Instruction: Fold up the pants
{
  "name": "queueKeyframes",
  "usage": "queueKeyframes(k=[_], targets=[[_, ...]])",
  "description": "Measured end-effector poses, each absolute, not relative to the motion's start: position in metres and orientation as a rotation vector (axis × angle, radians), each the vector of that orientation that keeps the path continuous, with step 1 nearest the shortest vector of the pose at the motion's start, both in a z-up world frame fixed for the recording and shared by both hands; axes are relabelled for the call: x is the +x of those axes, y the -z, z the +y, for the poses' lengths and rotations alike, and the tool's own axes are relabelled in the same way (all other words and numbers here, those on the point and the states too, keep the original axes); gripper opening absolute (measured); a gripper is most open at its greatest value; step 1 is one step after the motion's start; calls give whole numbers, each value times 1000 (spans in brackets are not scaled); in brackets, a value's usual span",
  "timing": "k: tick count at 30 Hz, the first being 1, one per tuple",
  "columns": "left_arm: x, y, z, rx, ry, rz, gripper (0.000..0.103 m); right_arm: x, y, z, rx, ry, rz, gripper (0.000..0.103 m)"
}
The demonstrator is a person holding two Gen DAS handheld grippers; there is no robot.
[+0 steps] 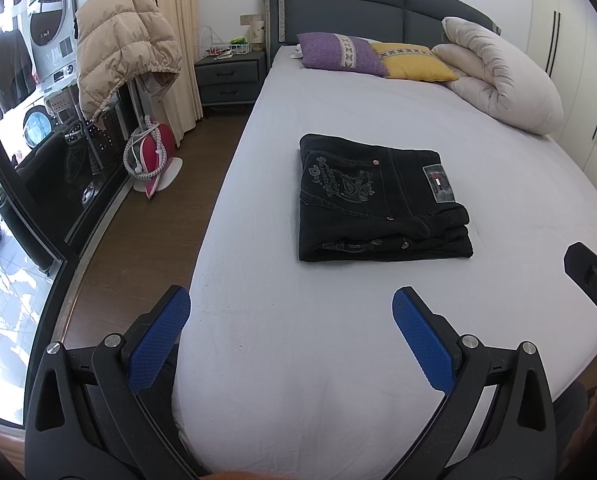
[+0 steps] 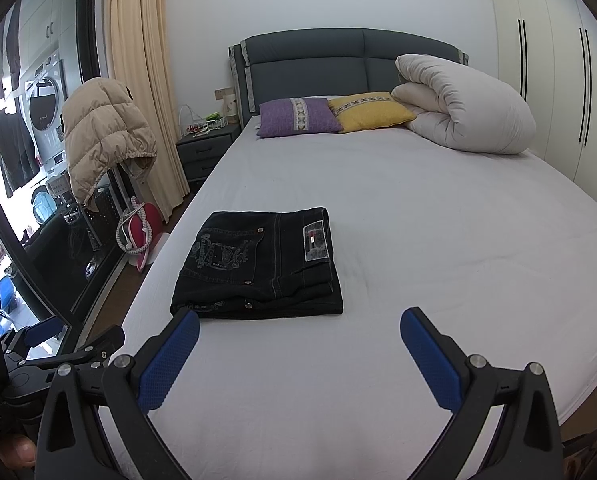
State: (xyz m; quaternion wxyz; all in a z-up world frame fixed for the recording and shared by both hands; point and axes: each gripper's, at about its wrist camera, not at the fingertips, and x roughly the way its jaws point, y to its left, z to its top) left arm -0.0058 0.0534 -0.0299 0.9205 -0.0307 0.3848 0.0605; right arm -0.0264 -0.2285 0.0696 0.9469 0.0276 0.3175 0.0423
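Both my wrist cameras look from the foot of the bed (image 1: 338,360) toward the headboard (image 2: 338,60), left one slightly leftward; both share the folded pants (image 1: 378,200) nearby.

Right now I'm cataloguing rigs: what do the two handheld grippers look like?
Both match. The left gripper and right gripper have black plastic frames, silver round bolts, and two fingers faced with blue textured pads.

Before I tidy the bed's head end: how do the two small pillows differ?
The purple pillow lies nearer the nightstand side; the yellow pillow lies beside the rolled duvet. The yellow pillow's corner overlaps the purple pillow's edge. Both carry a pale patterned band and rest against the headboard.
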Motion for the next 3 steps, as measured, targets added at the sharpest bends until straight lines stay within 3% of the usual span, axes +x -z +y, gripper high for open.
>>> queueKeyframes(k=[3], targets=[[-5,31,56,-67,-115,790,103,-29,-68,-228,57,-86,645,103]])
